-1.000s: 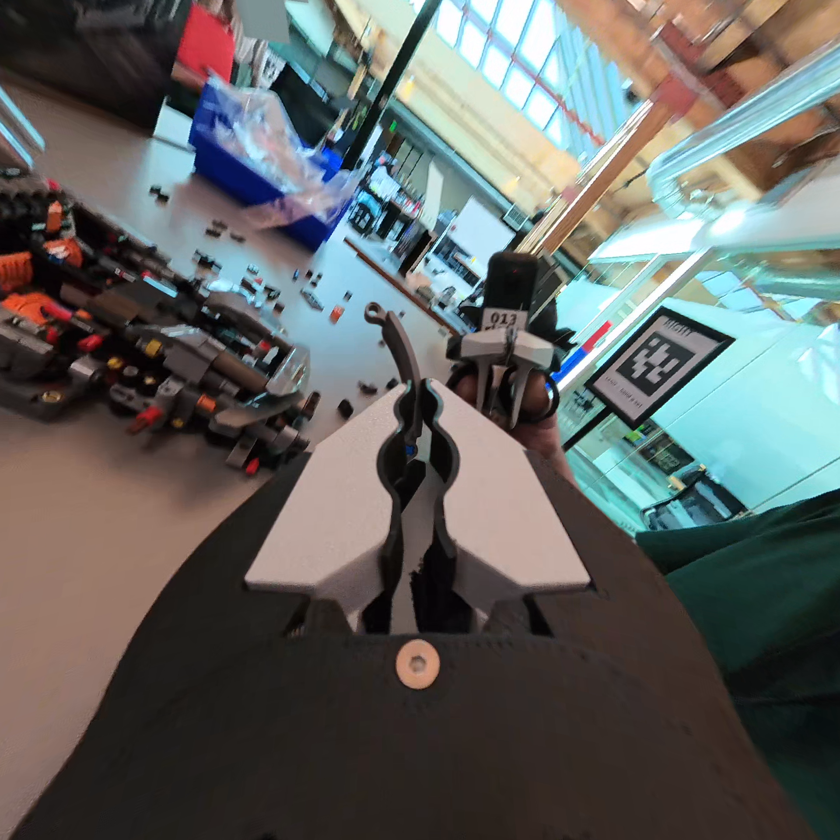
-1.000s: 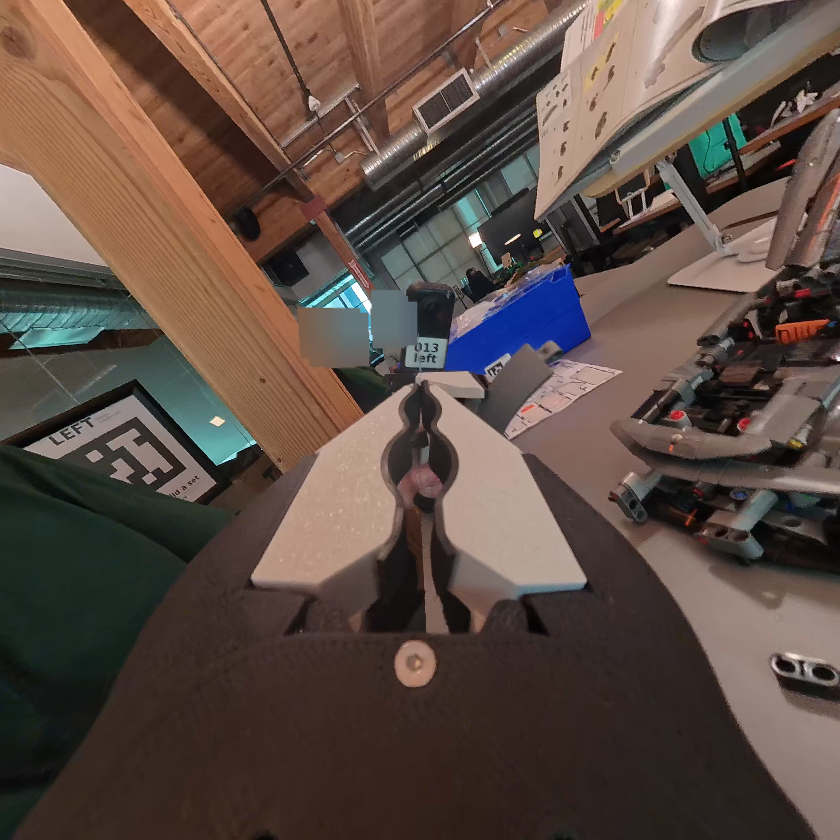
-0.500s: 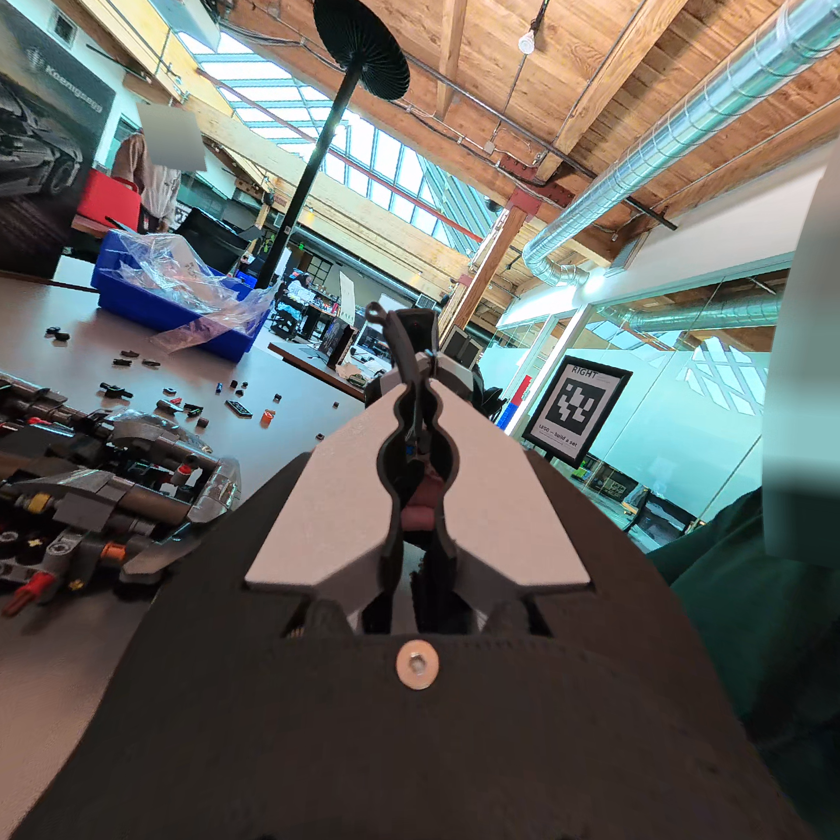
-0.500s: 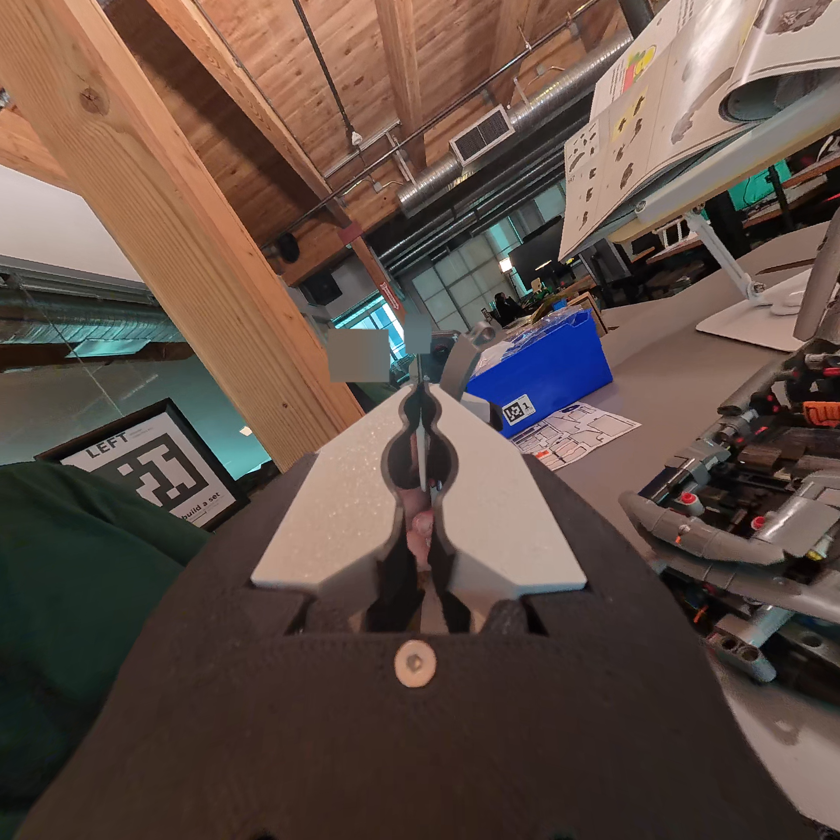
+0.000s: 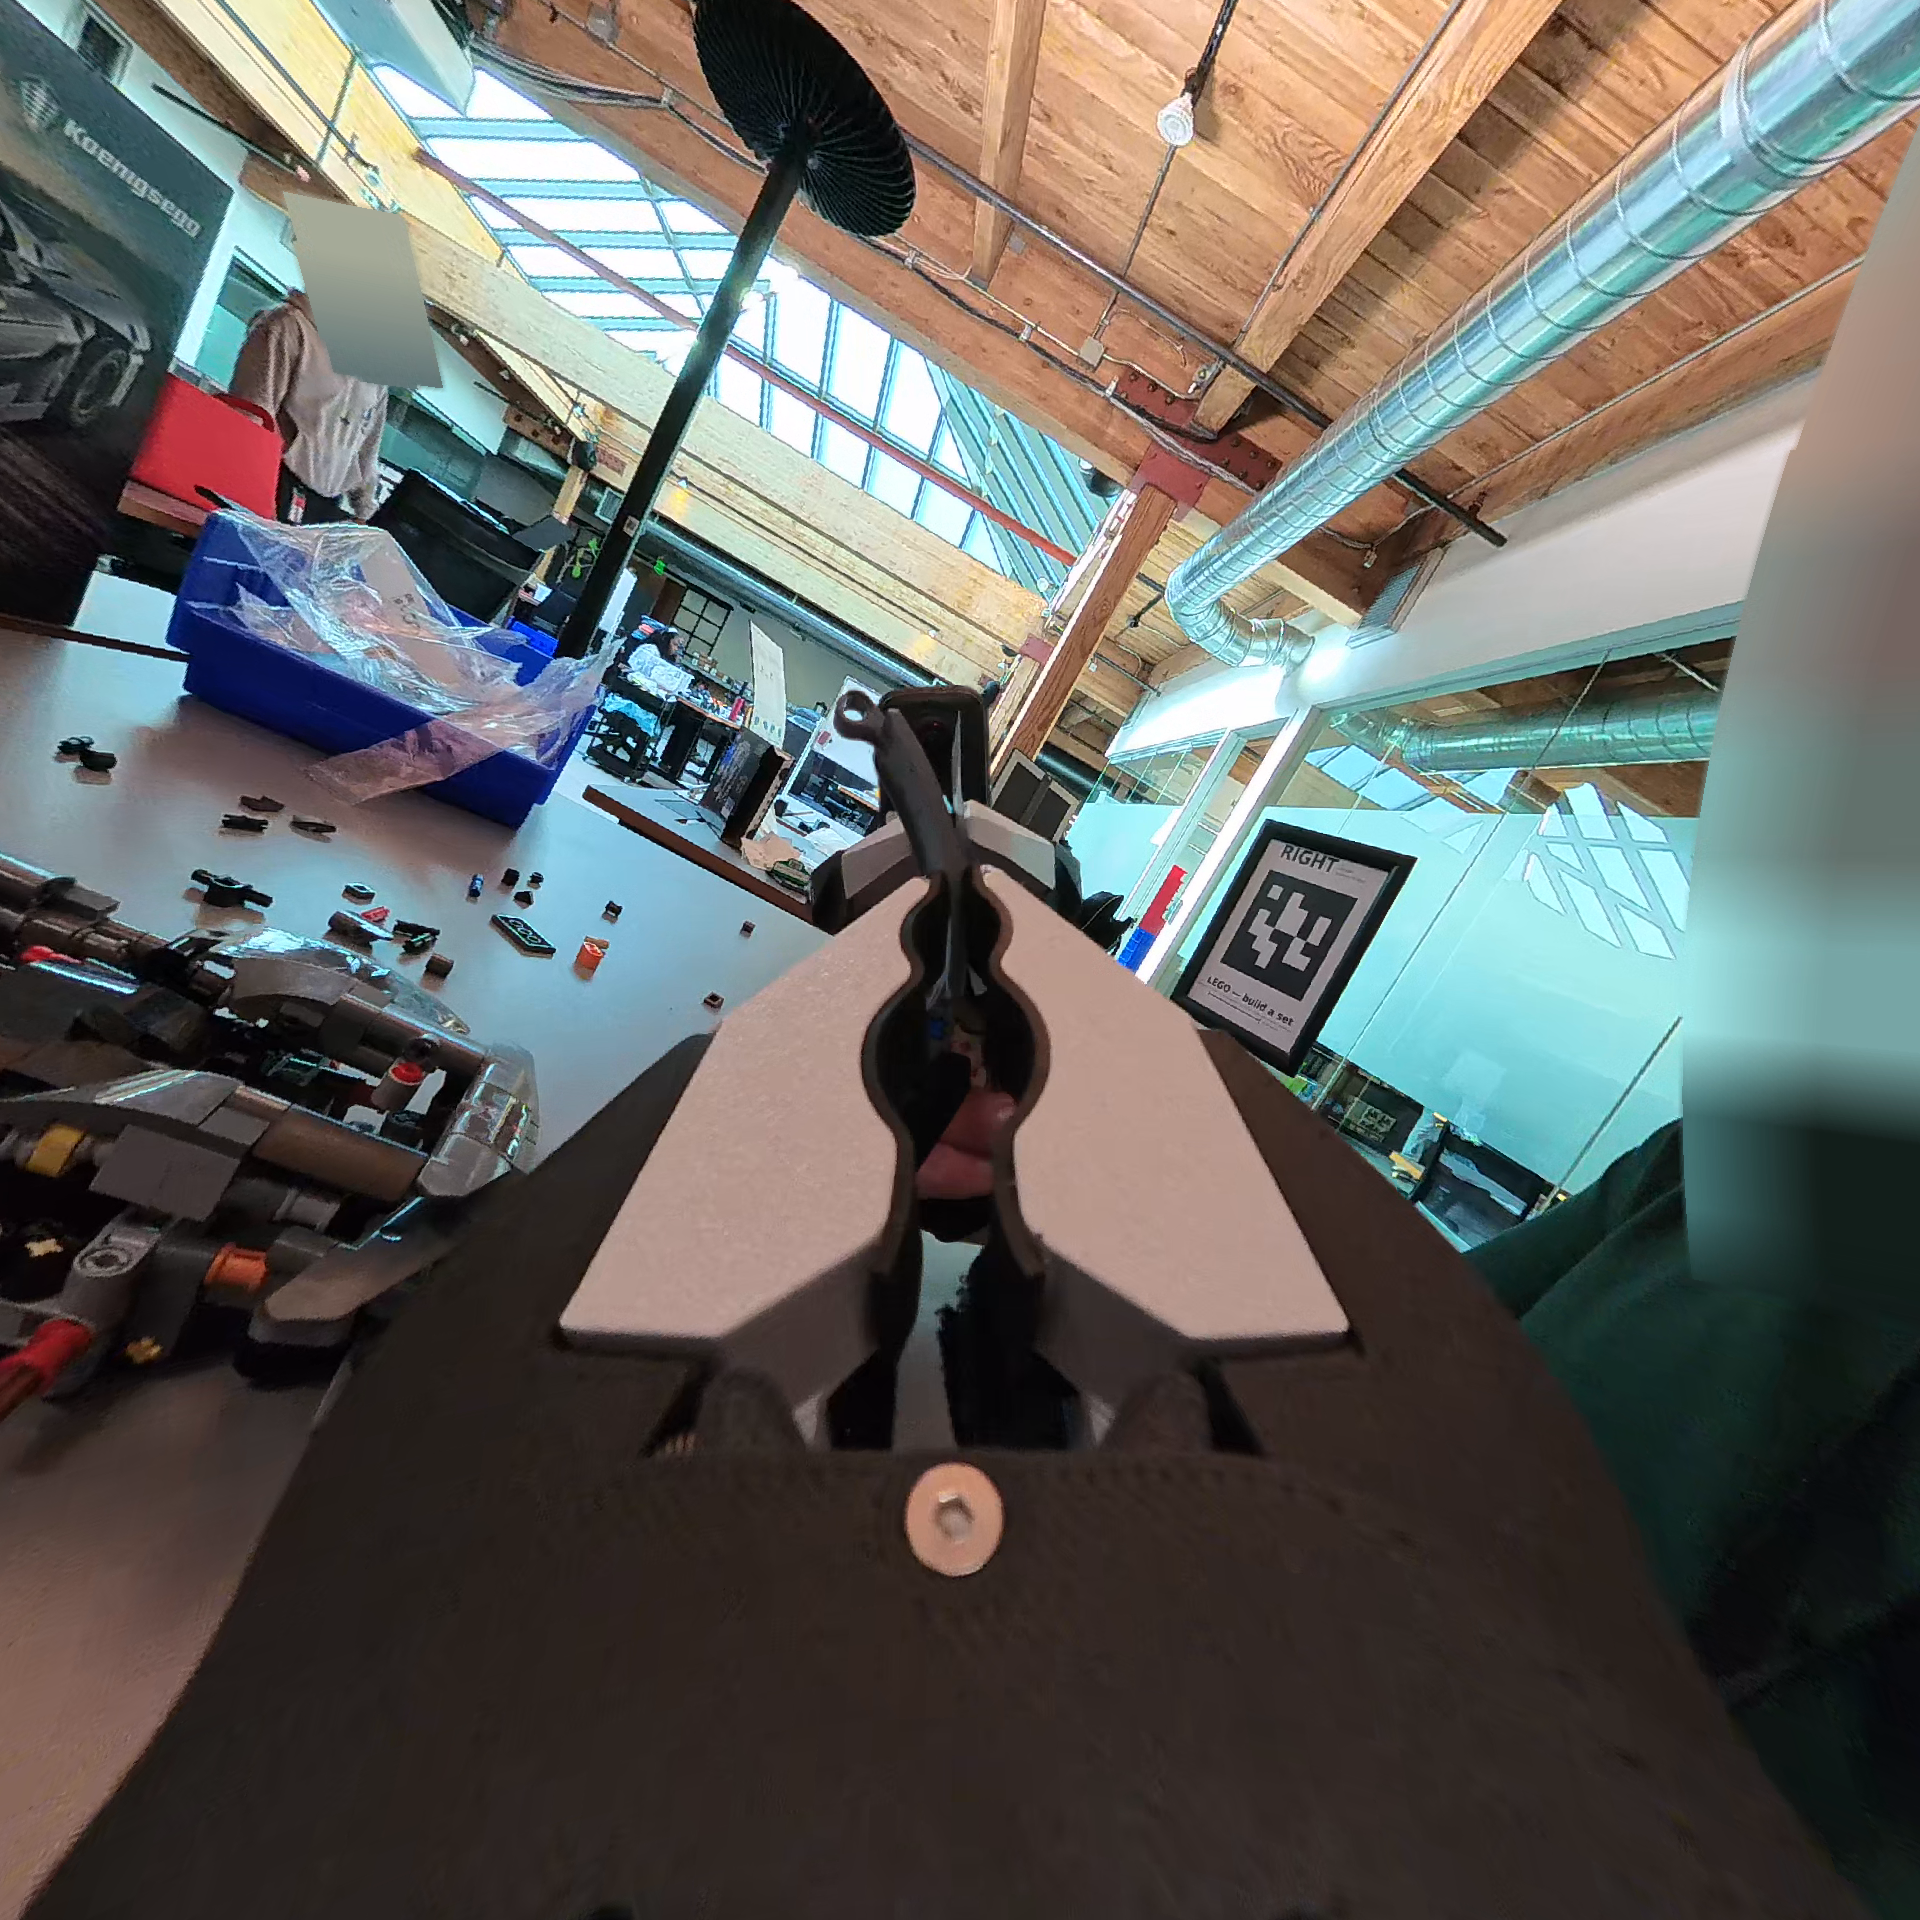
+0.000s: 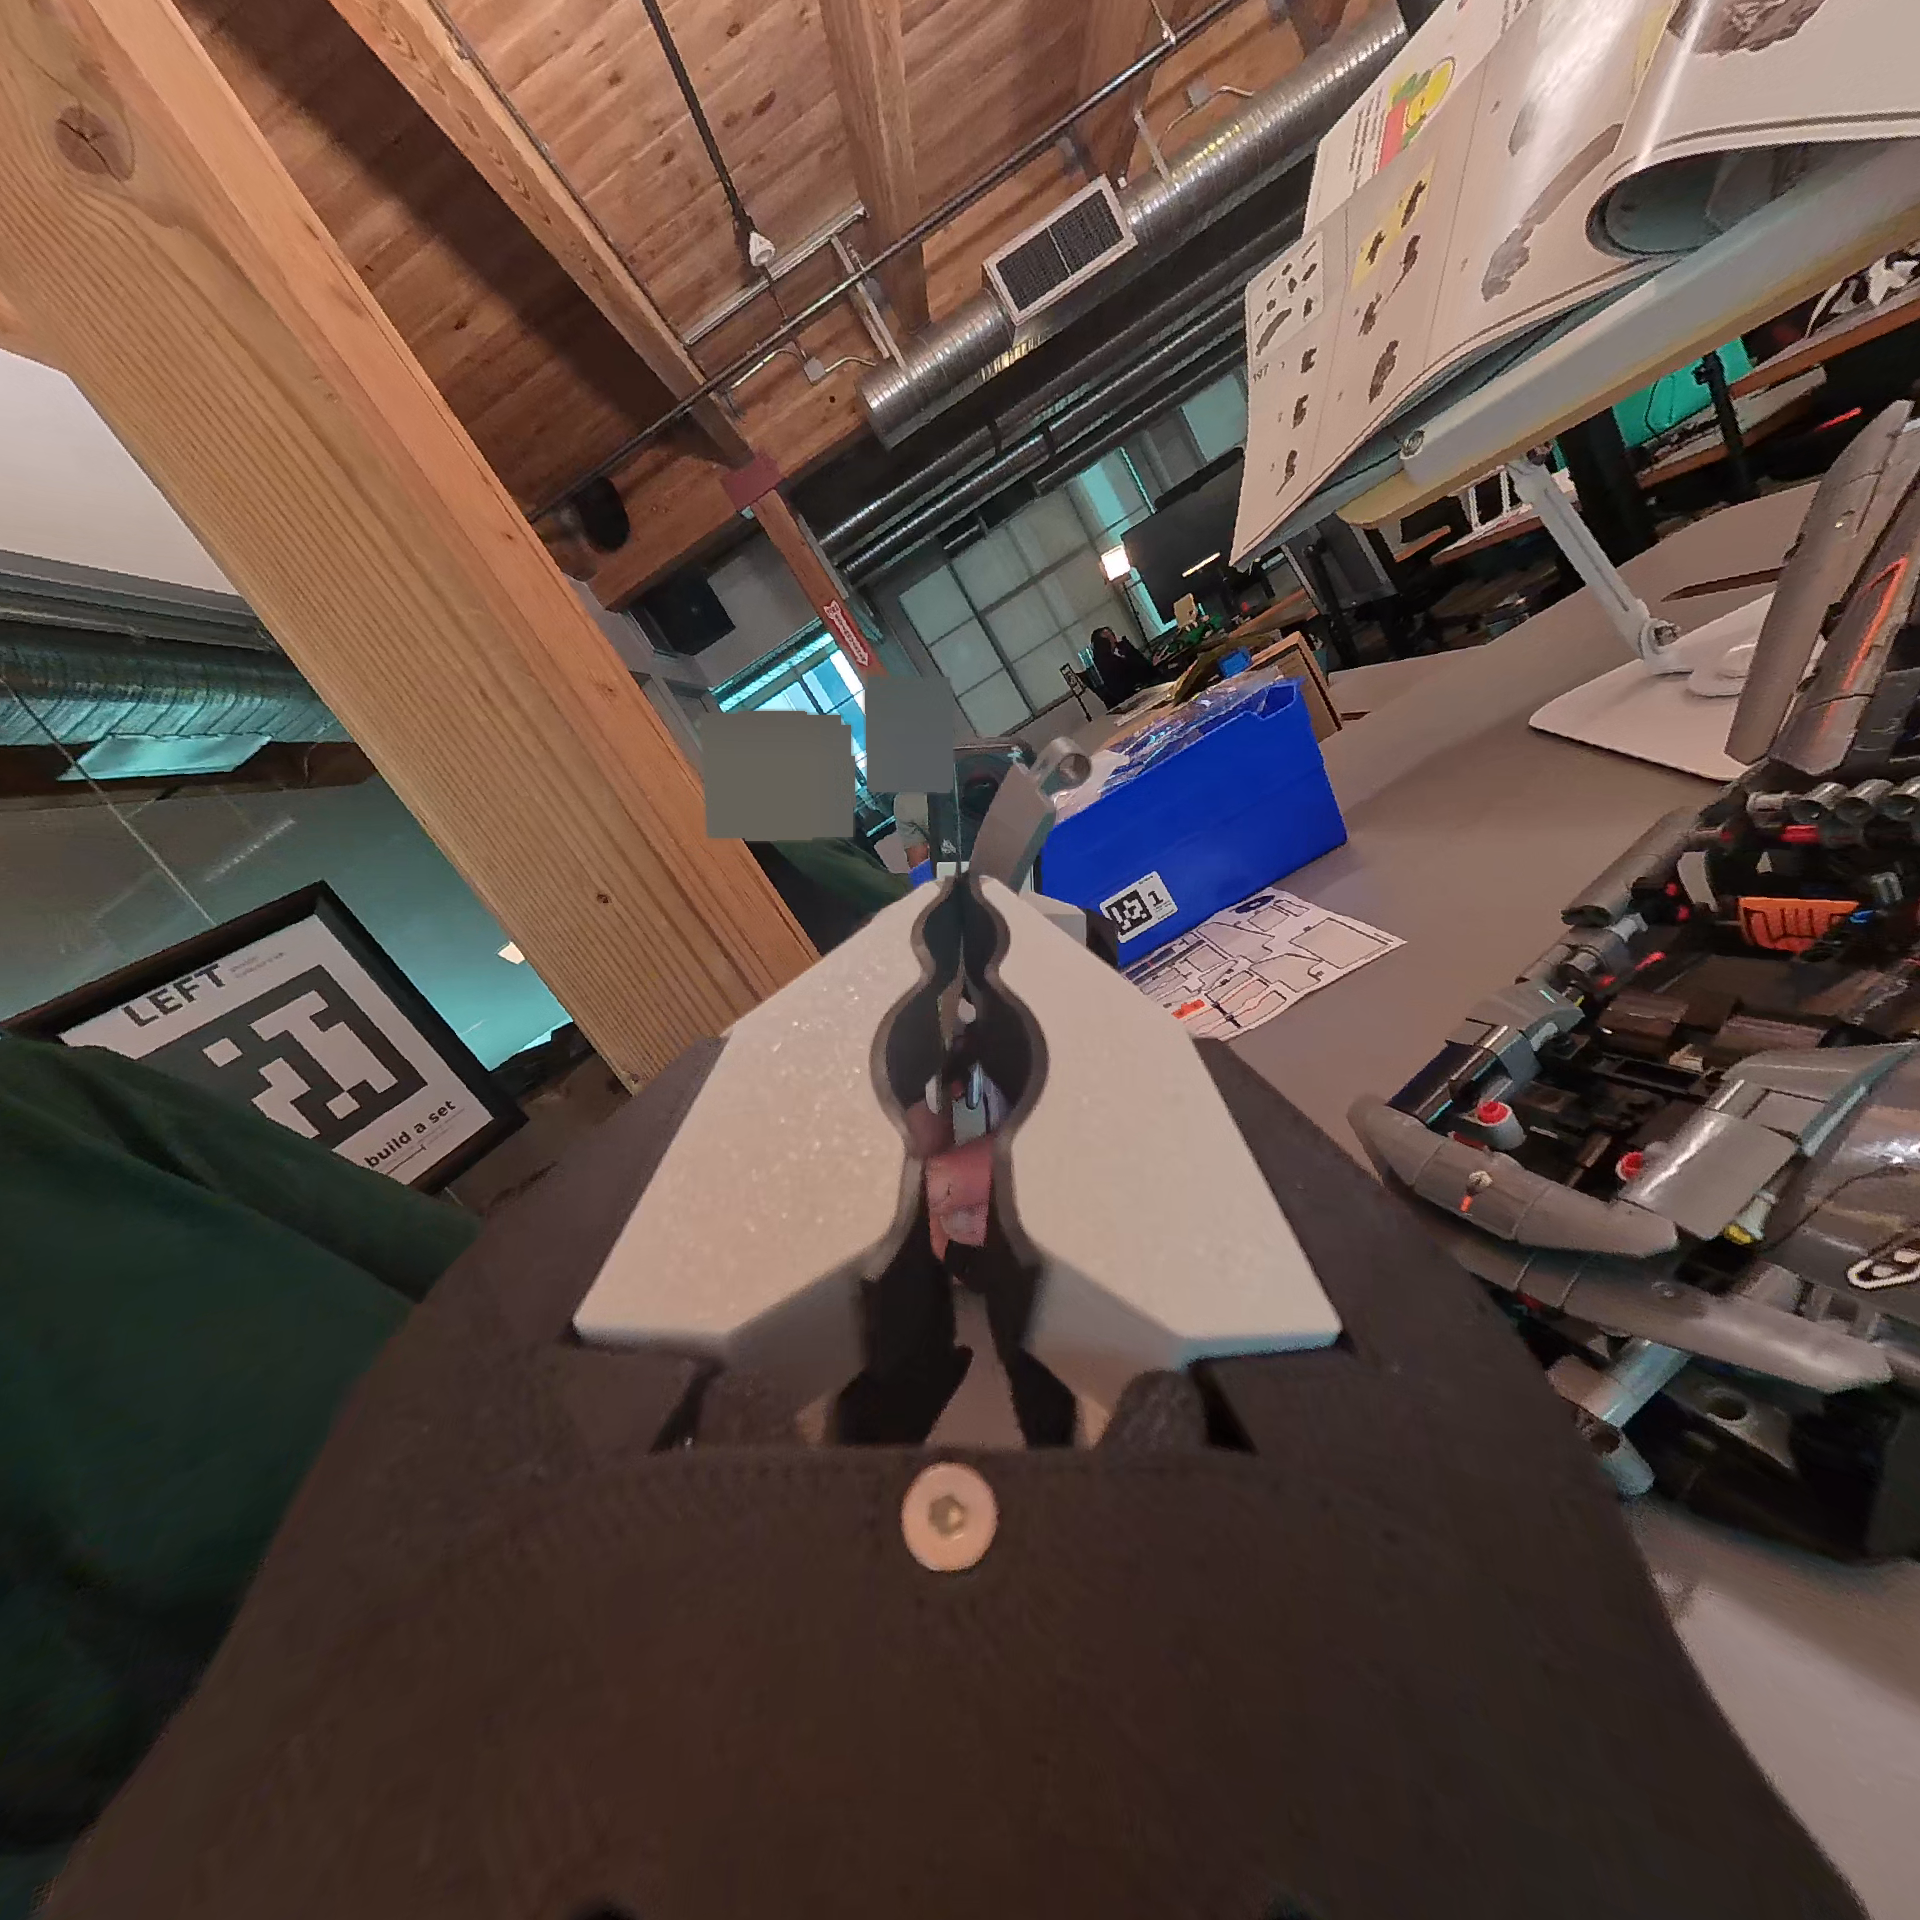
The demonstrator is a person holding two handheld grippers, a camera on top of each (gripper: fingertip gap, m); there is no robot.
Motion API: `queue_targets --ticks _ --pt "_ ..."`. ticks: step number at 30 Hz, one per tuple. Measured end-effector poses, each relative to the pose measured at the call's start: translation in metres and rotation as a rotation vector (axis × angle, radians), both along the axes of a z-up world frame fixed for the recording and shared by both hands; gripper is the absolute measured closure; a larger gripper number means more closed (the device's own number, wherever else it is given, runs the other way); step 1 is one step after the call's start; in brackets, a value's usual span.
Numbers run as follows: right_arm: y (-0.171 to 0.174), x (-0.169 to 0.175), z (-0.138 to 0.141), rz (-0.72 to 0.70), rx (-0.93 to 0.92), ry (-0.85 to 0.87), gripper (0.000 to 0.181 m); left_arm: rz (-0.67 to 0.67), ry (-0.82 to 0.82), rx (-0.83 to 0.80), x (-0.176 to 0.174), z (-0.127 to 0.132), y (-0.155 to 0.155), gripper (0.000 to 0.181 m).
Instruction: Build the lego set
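My left gripper (image 5: 951, 883) is shut on a dark grey curved lego piece (image 5: 914, 790) that sticks up past its tips. My right gripper (image 5: 1013, 831) faces it tip to tip, just behind the piece, both held in the air off the table's edge. In the right wrist view my right gripper (image 6: 961, 894) has its jaws closed; whether they pinch anything is unclear. The curved piece (image 6: 1023, 810) rises just beyond its tips. The part-built grey lego car (image 5: 260, 1122) lies on the table; it also shows in the right wrist view (image 6: 1714, 1091).
Several small loose pieces (image 5: 520, 930) are scattered on the grey table. A blue bin (image 5: 343, 686) with plastic bags stands farther back, and another blue bin (image 6: 1195, 831) by a paper sheet (image 6: 1257, 966). An open instruction booklet (image 6: 1507, 208) sits on a stand. A wooden post (image 6: 416, 623) stands left. My two grippers' fingertips are within a few centimetres of each other.
The left gripper tilted up from looking down at the table to nearly level. The two grippers drew together until tip to tip. The curved piece stayed in the left gripper.
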State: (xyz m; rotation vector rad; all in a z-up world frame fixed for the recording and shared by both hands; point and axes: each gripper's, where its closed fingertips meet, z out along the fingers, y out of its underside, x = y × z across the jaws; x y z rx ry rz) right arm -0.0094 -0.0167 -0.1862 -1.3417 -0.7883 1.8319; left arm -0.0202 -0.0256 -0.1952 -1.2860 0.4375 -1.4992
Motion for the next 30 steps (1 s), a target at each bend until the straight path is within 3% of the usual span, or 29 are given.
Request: queue_targets --ticks 17,30 --pt "-0.005 0.002 0.003 0.012 0.008 -0.017 0.181 0.014 0.015 0.015 0.002 -0.001 0.001 0.181" --pt "-0.017 0.002 0.0 -0.088 0.151 -0.11 0.181 0.052 0.042 0.057 0.005 0.001 0.001 0.181"
